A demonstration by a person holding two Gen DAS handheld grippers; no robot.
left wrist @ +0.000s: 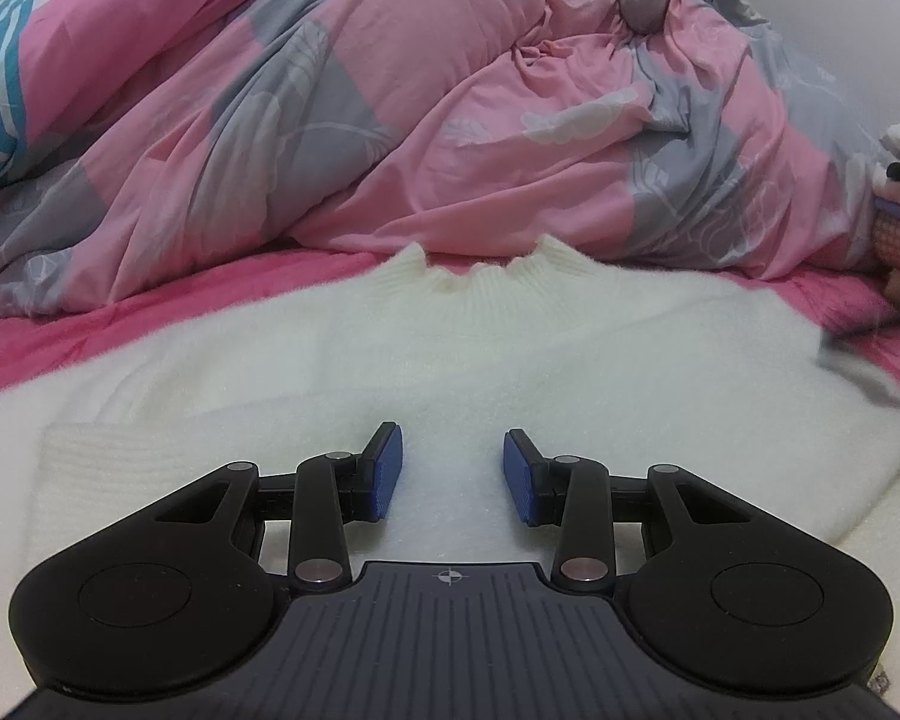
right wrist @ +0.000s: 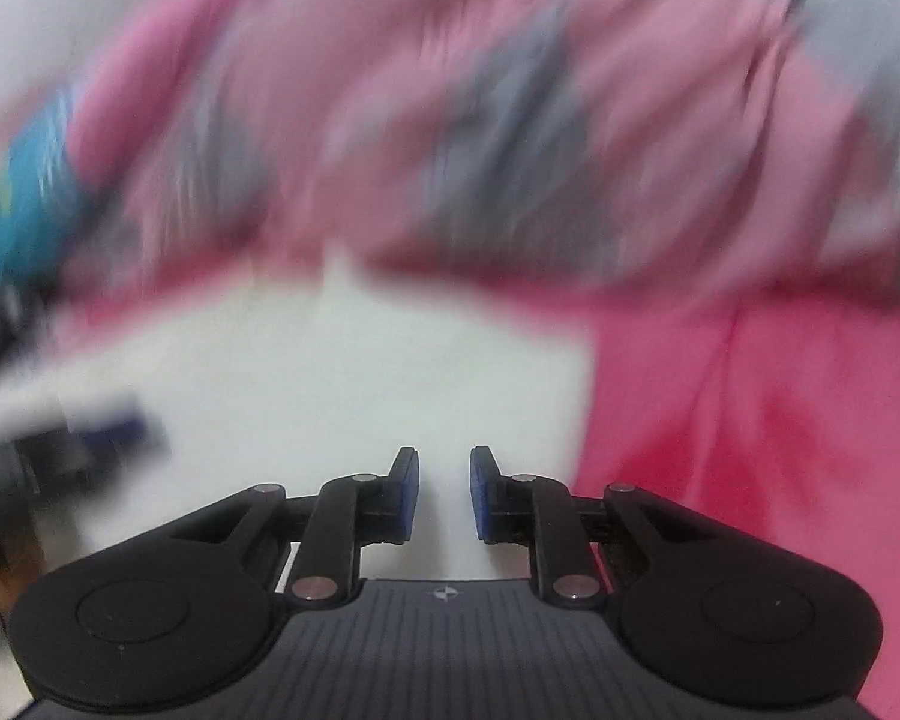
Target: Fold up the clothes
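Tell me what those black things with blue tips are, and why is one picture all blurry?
Those are grabbing tools a person holds, one in each hand. Each has a camera looking out along its two fingers. The sharp picture comes from the left gripper, the blurry one from the right gripper, probably because that hand is moving fast. A fluffy white sweater lies flat on a pink bed sheet, with a rumpled pink and grey quilt behind it. Both tools are open and hold nothing yet. The job is folding the sweater.

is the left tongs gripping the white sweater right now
No: the left tongs are open, both blue pads apart, with only the flat white sweater showing in the gap.
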